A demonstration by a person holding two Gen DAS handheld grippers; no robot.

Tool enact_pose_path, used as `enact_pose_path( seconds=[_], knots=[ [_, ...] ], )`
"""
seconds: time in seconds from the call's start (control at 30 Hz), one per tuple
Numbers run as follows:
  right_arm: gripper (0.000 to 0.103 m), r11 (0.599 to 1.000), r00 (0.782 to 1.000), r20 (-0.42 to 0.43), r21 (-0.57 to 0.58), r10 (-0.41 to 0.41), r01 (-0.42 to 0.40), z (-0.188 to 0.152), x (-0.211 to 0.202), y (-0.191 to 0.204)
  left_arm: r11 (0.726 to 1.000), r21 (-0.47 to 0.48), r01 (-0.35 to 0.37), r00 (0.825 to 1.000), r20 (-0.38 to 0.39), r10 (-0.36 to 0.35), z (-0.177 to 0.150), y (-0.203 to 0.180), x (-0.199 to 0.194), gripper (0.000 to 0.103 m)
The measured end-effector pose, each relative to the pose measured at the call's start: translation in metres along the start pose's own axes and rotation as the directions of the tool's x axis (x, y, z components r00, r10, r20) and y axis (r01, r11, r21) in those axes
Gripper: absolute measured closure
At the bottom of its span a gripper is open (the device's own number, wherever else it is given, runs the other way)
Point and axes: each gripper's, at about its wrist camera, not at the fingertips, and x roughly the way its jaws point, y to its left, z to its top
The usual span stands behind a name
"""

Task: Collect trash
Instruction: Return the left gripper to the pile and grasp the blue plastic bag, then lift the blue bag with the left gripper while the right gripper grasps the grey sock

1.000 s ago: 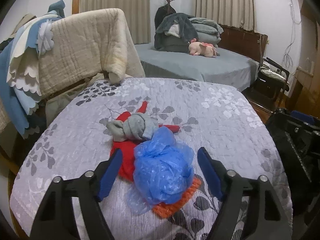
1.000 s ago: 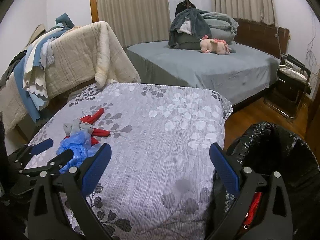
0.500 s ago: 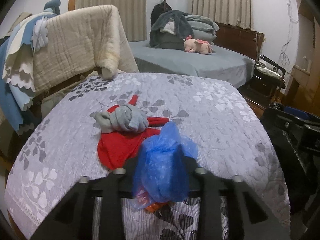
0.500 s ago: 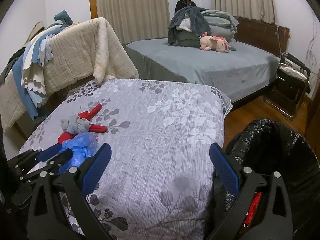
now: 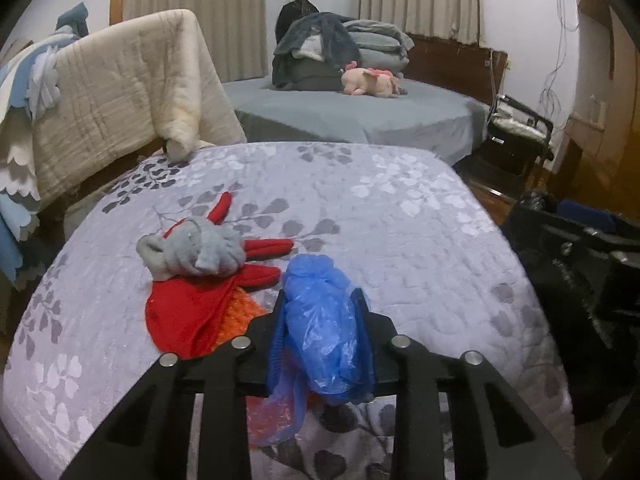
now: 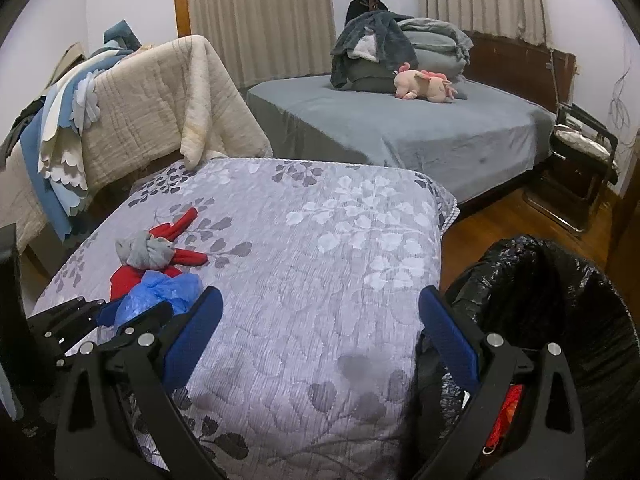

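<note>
My left gripper (image 5: 320,312) is shut on a crumpled blue plastic bag (image 5: 324,324) and holds it just above the floral bedspread (image 5: 380,208). The bag also shows in the right wrist view (image 6: 160,292), between the left gripper's fingers (image 6: 132,312). My right gripper (image 6: 320,320) is open and empty over the bedspread's near right part (image 6: 320,260). A bin lined with a black bag (image 6: 560,300) stands to the right of the bed, with something red inside (image 6: 508,404).
A red garment (image 5: 192,308), a grey sock bundle (image 5: 192,252) and an orange knit piece (image 5: 240,312) lie left of the bag. A blanket-draped rack (image 5: 112,96) stands at left. A grey bed (image 6: 400,128) with a pink plush (image 6: 424,84) lies beyond.
My left gripper has closed on the blue bag and lifted it slightly off the orange piece, drawing it back toward me. The right gripper has barely moved.
</note>
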Motion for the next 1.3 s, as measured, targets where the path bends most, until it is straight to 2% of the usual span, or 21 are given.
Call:
enact_pose_path(
  seconds=[0.27,0.63,1.0,1.3],
  knots=[
    [0.007,1.000,0.999,0.033,-0.010,0.015,-0.015,0.011,-0.007,0.010,0.999,-0.051,0.013,0.996,0.092,-0.009,0.018,0.011,-0.037,0.074],
    [0.007,0.997,0.997,0.036,-0.028,0.069,-0.068,0.021,0.003,0.044,0.986,-0.153,-0.072,0.983,0.156,0.096,0.025,0.068,-0.079,0.074],
    [0.007,0.987,0.990,0.015,-0.078,0.141,-0.139,0.026,0.025,0.098,0.960,-0.193,-0.201,0.967,0.117,0.226,0.005,0.124,-0.087,0.074],
    [0.007,0.973,0.980,-0.004,-0.123,0.197,-0.196,0.038,0.059,0.147,0.944,-0.232,-0.236,0.960,0.094,0.263,0.002,0.153,-0.072,0.074]
  ],
)
